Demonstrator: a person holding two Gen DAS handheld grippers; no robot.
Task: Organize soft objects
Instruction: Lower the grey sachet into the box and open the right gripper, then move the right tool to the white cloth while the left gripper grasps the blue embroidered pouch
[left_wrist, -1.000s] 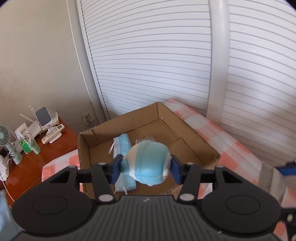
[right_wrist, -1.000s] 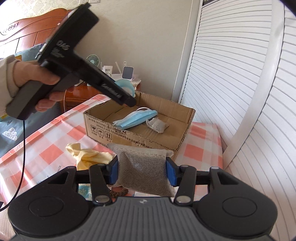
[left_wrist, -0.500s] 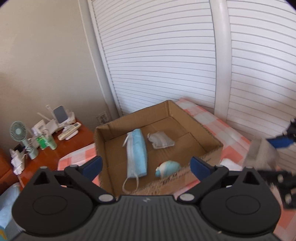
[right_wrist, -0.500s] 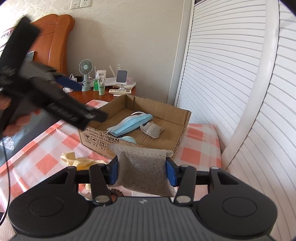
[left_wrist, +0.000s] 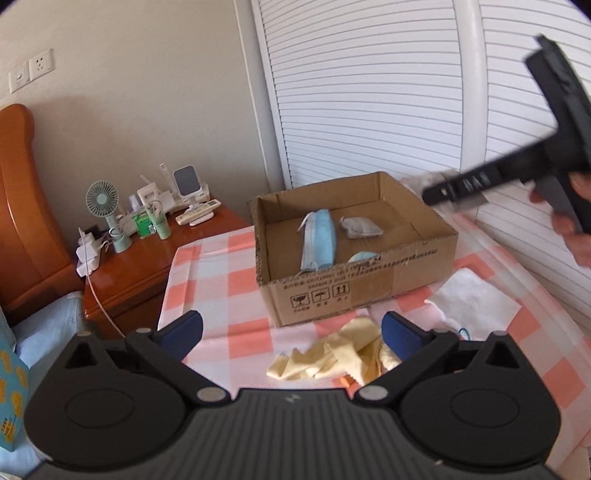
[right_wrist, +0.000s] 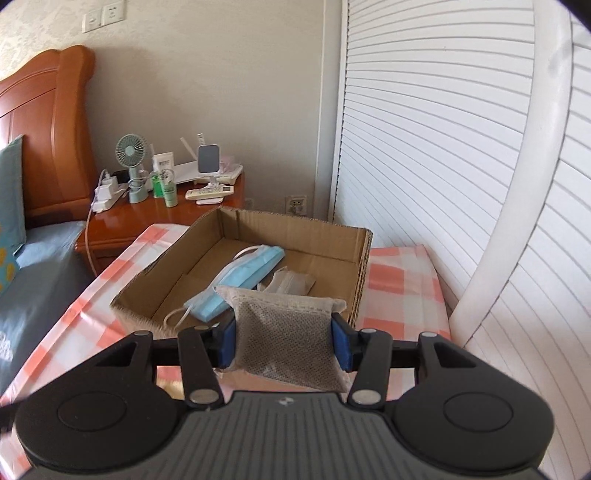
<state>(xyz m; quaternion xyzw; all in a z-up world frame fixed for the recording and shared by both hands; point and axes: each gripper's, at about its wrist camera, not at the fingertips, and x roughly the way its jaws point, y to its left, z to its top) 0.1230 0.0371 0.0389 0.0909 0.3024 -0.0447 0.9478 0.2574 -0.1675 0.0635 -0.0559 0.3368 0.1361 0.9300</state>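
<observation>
My left gripper (left_wrist: 291, 332) stands open and empty, low over the checked cloth in front of the cardboard box (left_wrist: 354, 291). Just beyond its fingers lies a yellow cloth (left_wrist: 328, 356). Inside the box lie a blue face mask (left_wrist: 319, 240), a small grey sachet (left_wrist: 360, 227) and a pale blue rounded soft item (left_wrist: 364, 257). My right gripper (right_wrist: 284, 343) is shut on a grey mesh sachet (right_wrist: 286, 339), hanging over the near edge of the box (right_wrist: 364, 258). From the left wrist it shows blurred at the upper right, my right gripper (left_wrist: 454, 188) held by a hand (left_wrist: 576, 232).
A white cloth (left_wrist: 476, 299) lies on the checked cloth right of the box. A wooden nightstand (left_wrist: 147, 254) with a small fan (left_wrist: 103, 201), bottles and a remote stands to the left, by the headboard. White louvred doors (right_wrist: 424, 147) close off the back and right.
My left gripper has opened, dropped the pale blue rounded item into the box and drawn back from it. My right gripper has carried the grey sachet forward over the box's near edge.
</observation>
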